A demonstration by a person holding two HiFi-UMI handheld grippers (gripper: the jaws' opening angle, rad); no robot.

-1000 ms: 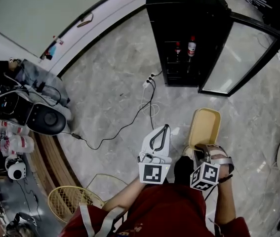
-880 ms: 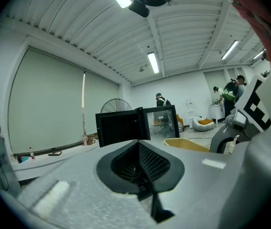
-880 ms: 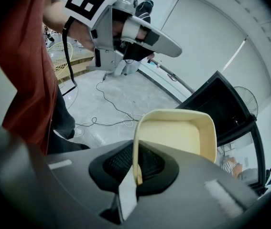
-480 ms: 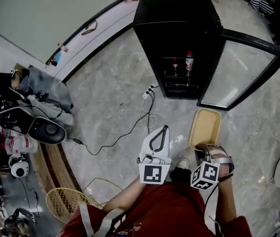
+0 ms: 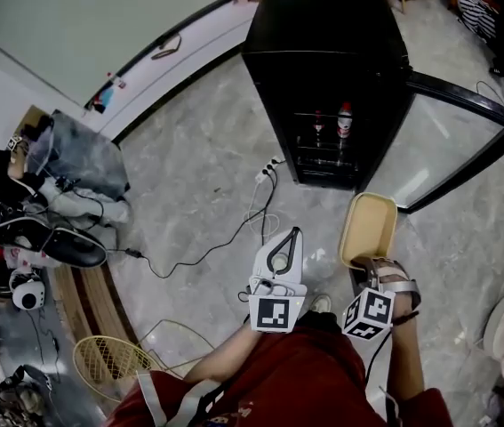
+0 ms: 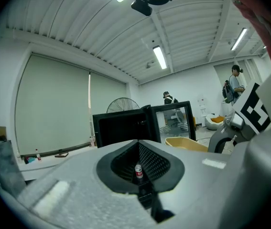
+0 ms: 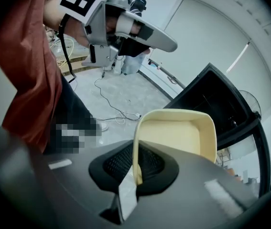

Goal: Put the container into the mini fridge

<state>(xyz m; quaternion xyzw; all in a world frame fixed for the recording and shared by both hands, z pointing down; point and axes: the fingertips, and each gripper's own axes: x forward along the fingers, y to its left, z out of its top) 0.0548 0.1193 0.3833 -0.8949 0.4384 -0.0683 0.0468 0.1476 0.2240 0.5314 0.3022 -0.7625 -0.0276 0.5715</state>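
Right gripper fingers pinch the container at its near rim. Probably light, stiff, thin-walled; may pivot. Left gripper fingers closed, empty.

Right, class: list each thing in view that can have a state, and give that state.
mini fridge: door swung open.
container: lidless, empty, held by its near rim.
right gripper: jaws shut on the container.
left gripper: jaws together, nothing between them.
bottles: upright inside the mini fridge.
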